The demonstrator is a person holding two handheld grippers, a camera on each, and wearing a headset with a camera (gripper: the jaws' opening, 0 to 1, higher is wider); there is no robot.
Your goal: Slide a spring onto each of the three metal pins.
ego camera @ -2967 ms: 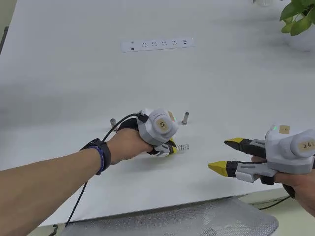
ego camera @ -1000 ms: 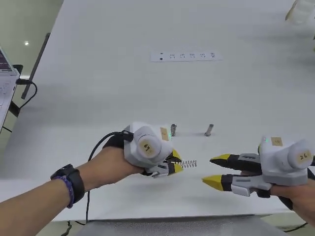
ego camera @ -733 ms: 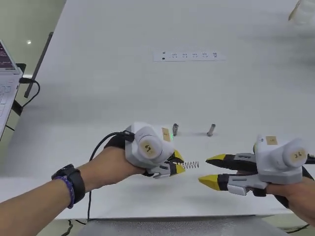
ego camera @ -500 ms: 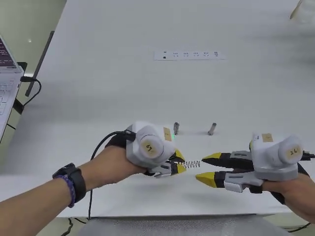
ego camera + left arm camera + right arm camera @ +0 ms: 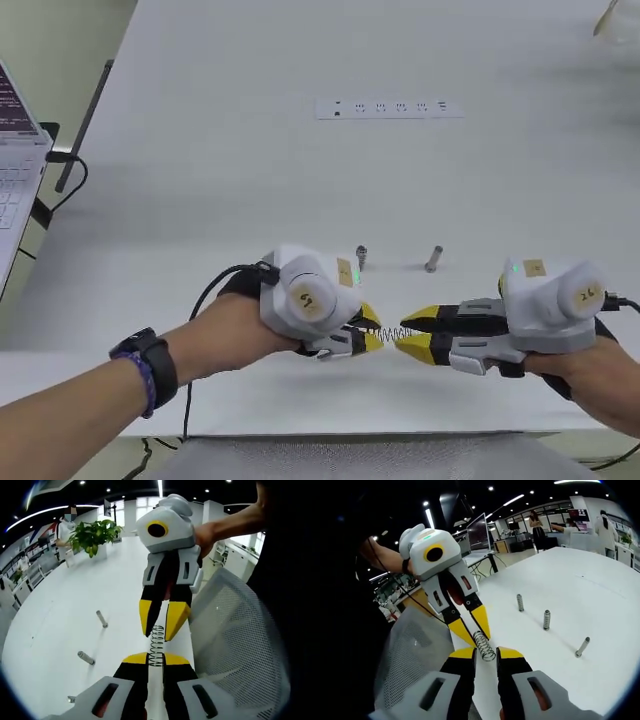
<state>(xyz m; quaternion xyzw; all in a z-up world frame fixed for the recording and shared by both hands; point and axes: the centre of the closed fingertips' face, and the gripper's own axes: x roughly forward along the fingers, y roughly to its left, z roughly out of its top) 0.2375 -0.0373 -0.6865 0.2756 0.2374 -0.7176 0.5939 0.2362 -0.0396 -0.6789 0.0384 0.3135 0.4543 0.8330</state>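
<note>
The spring (image 5: 156, 645) lay stretched level between the two tools, which met tip to tip. The left gripper (image 5: 156, 659) had its jaws pressed together on the near end of the coil. The right gripper (image 5: 485, 653) faced it head-on, its jaws narrowly apart on either side of the other end. Whether they actually pressed the coil could not be made out.

All this sat over the table (image 5: 200, 150) close to its front edge, with a mesh chair (image 5: 235, 645) just below that edge. A little farther back from the tips stood the row of pins. The bare pin (image 5: 581, 646) was at one end, on the right gripper's side. The second pin (image 5: 546, 619) and the third pin (image 5: 520, 602) each wore a coil. The pins stood apart from each other and from both tools.

Beyond the row the white surface ran open up to a power strip (image 5: 390, 107), well away. A laptop (image 5: 12, 150) sat off the table's left edge.
</note>
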